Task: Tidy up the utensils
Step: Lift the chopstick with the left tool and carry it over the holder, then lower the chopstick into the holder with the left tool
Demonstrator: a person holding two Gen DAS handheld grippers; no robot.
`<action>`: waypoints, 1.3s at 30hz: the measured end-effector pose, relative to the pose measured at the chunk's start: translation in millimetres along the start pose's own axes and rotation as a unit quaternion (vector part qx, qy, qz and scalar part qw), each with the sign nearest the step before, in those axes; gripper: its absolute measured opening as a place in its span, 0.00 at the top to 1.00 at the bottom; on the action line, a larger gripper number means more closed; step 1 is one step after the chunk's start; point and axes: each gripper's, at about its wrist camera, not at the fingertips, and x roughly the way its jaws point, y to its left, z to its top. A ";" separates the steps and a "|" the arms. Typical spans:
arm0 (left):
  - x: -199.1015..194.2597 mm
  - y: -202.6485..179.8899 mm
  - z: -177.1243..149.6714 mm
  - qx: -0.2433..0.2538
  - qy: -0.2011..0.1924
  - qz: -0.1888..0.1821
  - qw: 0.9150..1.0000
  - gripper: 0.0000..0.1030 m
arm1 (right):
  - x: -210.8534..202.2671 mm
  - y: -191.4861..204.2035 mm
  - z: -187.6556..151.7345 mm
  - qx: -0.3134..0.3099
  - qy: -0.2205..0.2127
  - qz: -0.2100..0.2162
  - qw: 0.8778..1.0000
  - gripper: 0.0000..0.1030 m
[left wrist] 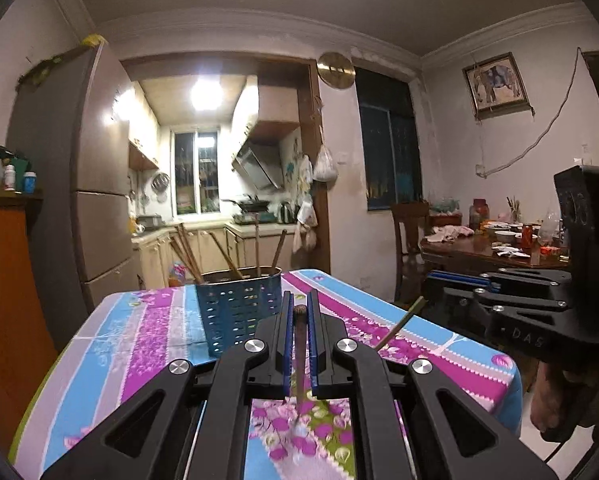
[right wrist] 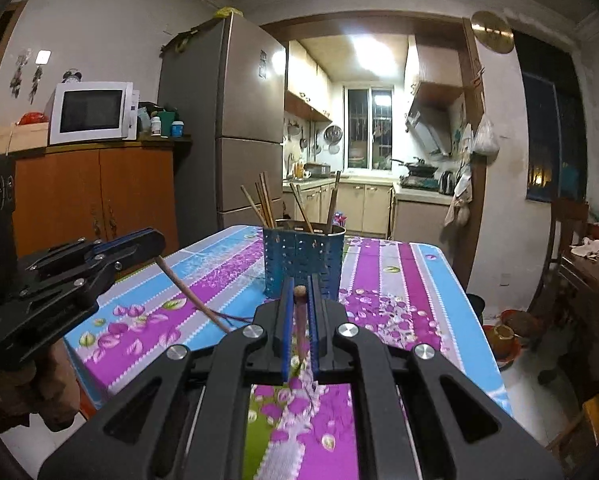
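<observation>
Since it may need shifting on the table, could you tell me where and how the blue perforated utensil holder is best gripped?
I would take the blue utensil holder by its upper rim, coming from above at the right-hand end, one finger inside and one outside. It stands upright, its body looks too wide for the jaws, and the chopsticks lean mostly to the left. Both the left gripper and right gripper are shut on chopsticks now.

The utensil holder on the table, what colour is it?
The utensil holder is blue with small perforations, clearest in the right wrist view.
</observation>
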 end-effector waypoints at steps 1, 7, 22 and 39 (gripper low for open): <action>6.9 0.4 7.2 0.005 0.002 0.002 1.000 0.93 | 6.0 -3.2 7.7 0.003 0.005 0.003 1.000 0.95; 28.1 10.0 32.2 -0.001 0.017 -0.010 1.000 0.93 | 18.1 -3.2 34.7 -0.003 0.019 0.018 1.000 0.95; 52.7 52.6 95.8 -0.002 0.018 0.011 1.000 0.93 | 42.1 -18.8 113.2 -0.003 0.001 0.034 0.999 0.95; 105.6 88.5 199.1 -0.015 -0.010 0.035 0.999 0.93 | 92.8 -40.3 229.4 -0.006 -0.024 0.032 0.999 0.95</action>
